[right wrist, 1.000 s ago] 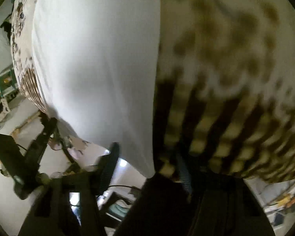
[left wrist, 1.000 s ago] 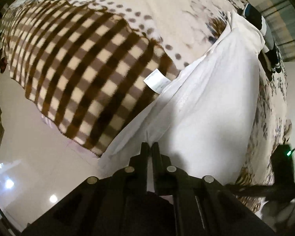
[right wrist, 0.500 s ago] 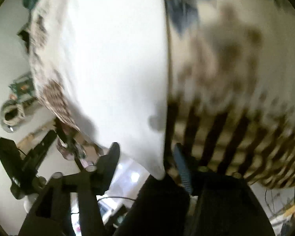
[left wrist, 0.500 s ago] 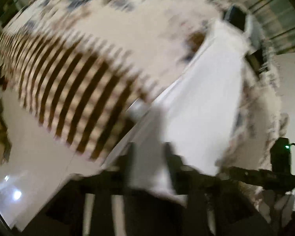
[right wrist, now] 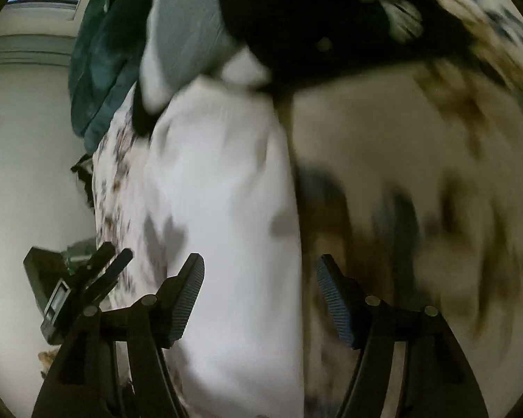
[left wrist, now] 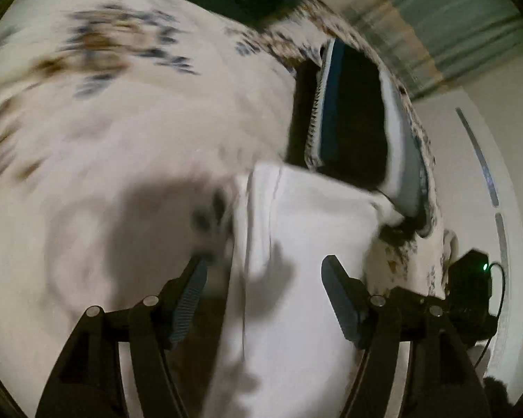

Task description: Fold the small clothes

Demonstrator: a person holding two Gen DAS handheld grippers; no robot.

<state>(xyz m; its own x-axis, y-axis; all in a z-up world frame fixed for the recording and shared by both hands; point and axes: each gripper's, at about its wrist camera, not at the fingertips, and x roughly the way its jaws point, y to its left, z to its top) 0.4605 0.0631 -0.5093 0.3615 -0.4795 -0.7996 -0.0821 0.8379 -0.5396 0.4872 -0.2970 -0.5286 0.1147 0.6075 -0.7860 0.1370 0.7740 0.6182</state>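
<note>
A white garment (left wrist: 296,278) lies as a long folded strip on a patterned cream and brown blanket (left wrist: 122,122). My left gripper (left wrist: 263,278) is open and hovers just over the strip, its fingers apart on either side, holding nothing. In the right wrist view the same white garment (right wrist: 226,226) runs away from me. My right gripper (right wrist: 259,278) is open over the strip's right edge and is empty. Both views are motion-blurred.
A black, grey and white garment (left wrist: 359,122) lies at the far end of the white strip; it also shows in the right wrist view (right wrist: 279,17). A dark green cloth (right wrist: 97,69) lies beyond. The other gripper's body (right wrist: 76,289) is at the left, over pale floor.
Both grippers have opened and let go of the white garment. Both have swung forward along the strip, away from the checked blanket edge toward the dark garment.
</note>
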